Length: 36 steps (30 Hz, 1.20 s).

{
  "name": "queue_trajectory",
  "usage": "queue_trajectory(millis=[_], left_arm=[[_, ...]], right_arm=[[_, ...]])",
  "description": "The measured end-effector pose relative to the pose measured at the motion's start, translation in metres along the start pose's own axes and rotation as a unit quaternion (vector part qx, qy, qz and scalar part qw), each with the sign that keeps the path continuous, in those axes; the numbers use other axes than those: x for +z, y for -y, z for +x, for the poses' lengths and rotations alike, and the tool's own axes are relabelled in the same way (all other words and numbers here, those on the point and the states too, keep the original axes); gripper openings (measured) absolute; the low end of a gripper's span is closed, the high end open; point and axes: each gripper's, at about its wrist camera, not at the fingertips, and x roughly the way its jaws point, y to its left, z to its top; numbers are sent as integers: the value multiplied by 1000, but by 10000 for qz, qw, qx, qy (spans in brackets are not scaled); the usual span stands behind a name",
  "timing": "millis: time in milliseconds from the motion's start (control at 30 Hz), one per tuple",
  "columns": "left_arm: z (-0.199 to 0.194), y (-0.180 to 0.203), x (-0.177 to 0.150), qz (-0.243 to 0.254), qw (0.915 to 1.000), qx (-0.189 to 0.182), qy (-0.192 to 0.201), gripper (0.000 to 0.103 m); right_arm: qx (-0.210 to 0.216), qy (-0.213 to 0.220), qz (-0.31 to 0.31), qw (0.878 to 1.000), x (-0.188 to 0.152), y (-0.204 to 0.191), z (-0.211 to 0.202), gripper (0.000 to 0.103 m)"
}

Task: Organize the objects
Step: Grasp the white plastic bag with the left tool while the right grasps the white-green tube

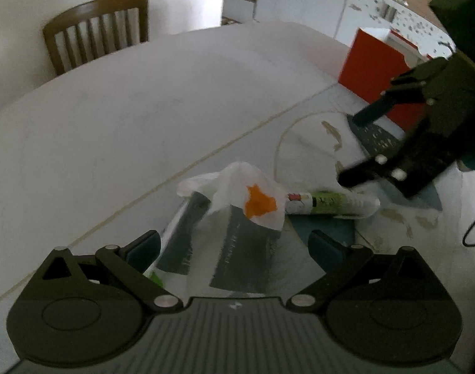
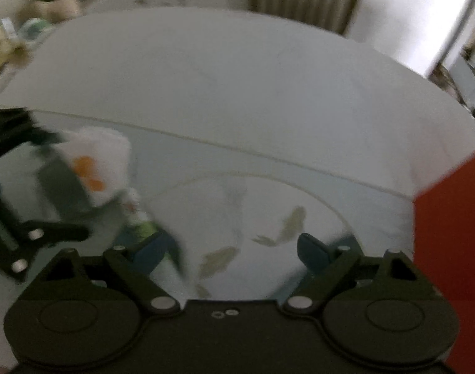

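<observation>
A white plastic bag with an orange mark and grey boxes inside stands between the fingers of my left gripper. Both pads lie against its sides, so the gripper is shut on it. The right wrist view shows the same bag, blurred, at the left in that gripper. Behind the bag, a green and white tube lies on the patterned mat. My right gripper hovers over the mat to the right of the tube. It is open, with only the leaf-printed mat beneath it.
A red box stands on the table at the mat's far right corner. The white table stretches away to a wooden chair. A dark cable curls at the right edge. White cabinets stand beyond the table.
</observation>
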Motion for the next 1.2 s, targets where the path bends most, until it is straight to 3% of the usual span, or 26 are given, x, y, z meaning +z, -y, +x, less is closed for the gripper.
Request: queue_trajectory(millis=[200,500,667,833,933,1200], left_arm=[[1,-9,1,-311,9994,130,-53,101],[12,2,-1,-120,9990,373,-211,100],[14,1,1,-185,9977,613,-224,92],[11,7,3,-147,9963,817,-239,68],[9,14,4,-177,9950,931,-299,60],[4,47,6,-504,9918,1072,-470,50]], right_arm=[[226,-81,-741,9970,-4,-33,7,89],[329,-150,-832,9959,1,-33,27,71],[432,-11,-974,9943,-1,-41,24,53],[518,50,-970,9939,-3,-45,20,22],[505,44,-943,9942,-8,-46,18,17],[357,34,-400,9986,-34,-31,6,17]])
